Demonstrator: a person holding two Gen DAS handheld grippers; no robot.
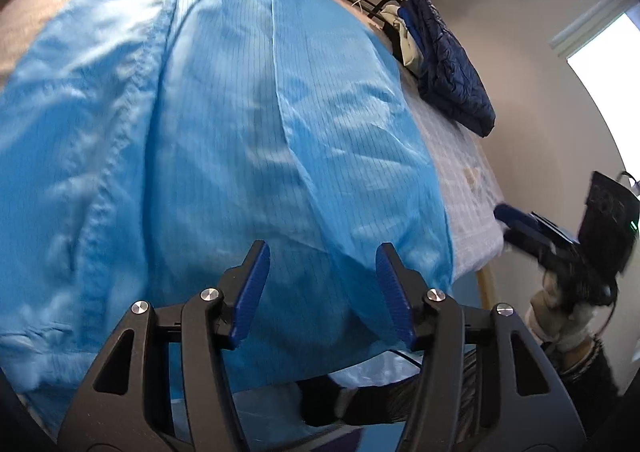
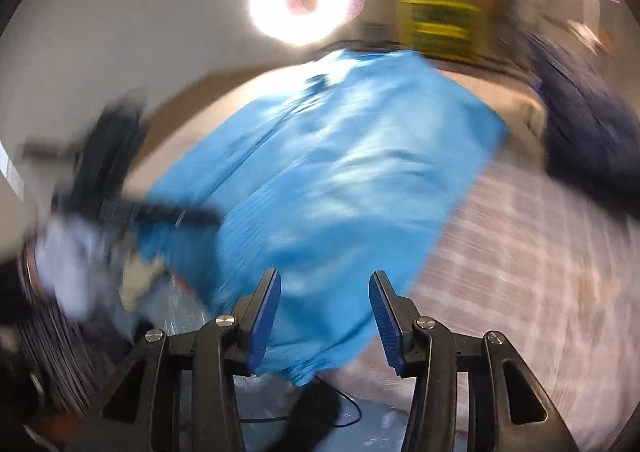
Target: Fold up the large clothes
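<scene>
The blue garment (image 1: 240,140) lies spread over the bed (image 1: 468,188), straight ahead of the left hand-held gripper (image 1: 322,292) and reaching right up to its fingertips. It looks thin, light and slick, a satiny cloth with a fine grid, so I judge it will slide and billow rather than hold a crease. The near hem and the corner hanging off the bed edge beside the left gripper's right finger look like the safest places to pinch, taking in enough cloth that it does not slip out.

The left hand-held gripper is held low and level at the bed edge, its jaws wide with nothing between them. The right hand-held gripper (image 2: 324,316) also stands wide and empty, aimed at the near hem from just in front of it; its view is smeared with blur. A dark blue quilted jacket (image 1: 448,60) lies far ahead to the right.
</scene>
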